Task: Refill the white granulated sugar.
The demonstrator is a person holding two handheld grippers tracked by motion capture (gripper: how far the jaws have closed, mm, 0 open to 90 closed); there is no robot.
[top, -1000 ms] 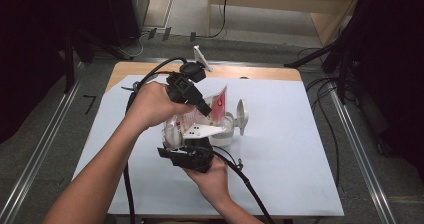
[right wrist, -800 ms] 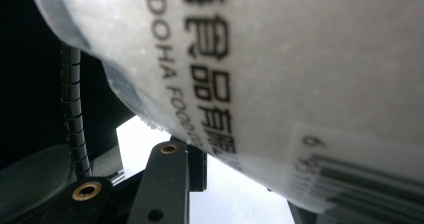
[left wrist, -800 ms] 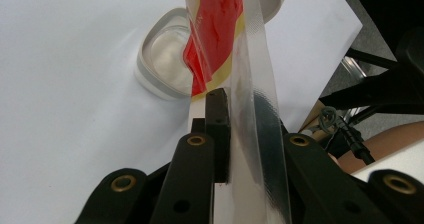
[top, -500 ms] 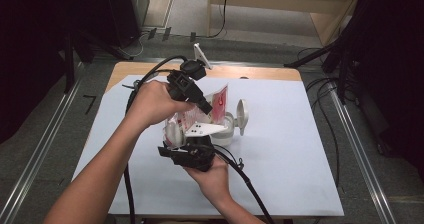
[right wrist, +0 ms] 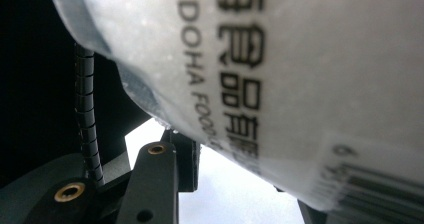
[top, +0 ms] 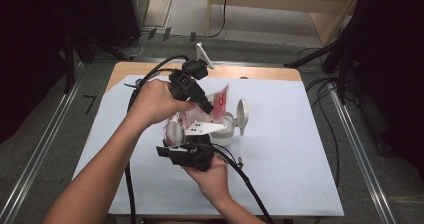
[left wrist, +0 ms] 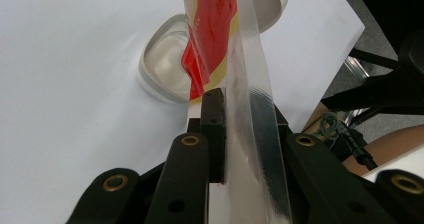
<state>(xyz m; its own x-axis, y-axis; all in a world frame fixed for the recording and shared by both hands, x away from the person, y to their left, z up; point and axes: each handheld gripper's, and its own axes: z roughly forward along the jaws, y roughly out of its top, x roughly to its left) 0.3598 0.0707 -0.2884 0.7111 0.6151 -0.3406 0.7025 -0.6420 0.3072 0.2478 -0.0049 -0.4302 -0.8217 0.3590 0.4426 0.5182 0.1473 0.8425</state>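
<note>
My left hand-held gripper (left wrist: 235,134) is clenched on the clear sealed edge of the red-and-clear snack packet (left wrist: 212,39); in the left gripper view both pads sit flat against that strip with only the film between them, though the jaws have just been easing apart a little. In the high view this left hand-held gripper (top: 212,109) sits just above the middle of the frame, slanting down to the right onto the packet (top: 220,100).

My right hand-held gripper (right wrist: 235,169) comes up from the lower middle of the high view, right hand-held gripper (top: 187,139). In its own view the frosted, printed lower part of the packet (right wrist: 280,69) lies across the jaws; they too have just been opening, and I cannot tell whether the pads press on the film.

The packet hangs between the two, above the white round container (top: 226,131) at the centre of the table (top: 300,159), whose hinged lid (top: 242,116) stands open to the right.

Against the earlier frames, both hands, the packet and the container sit where they were.

Count: two hand-held grippers, one packet, one container with one lid, one table.
</note>
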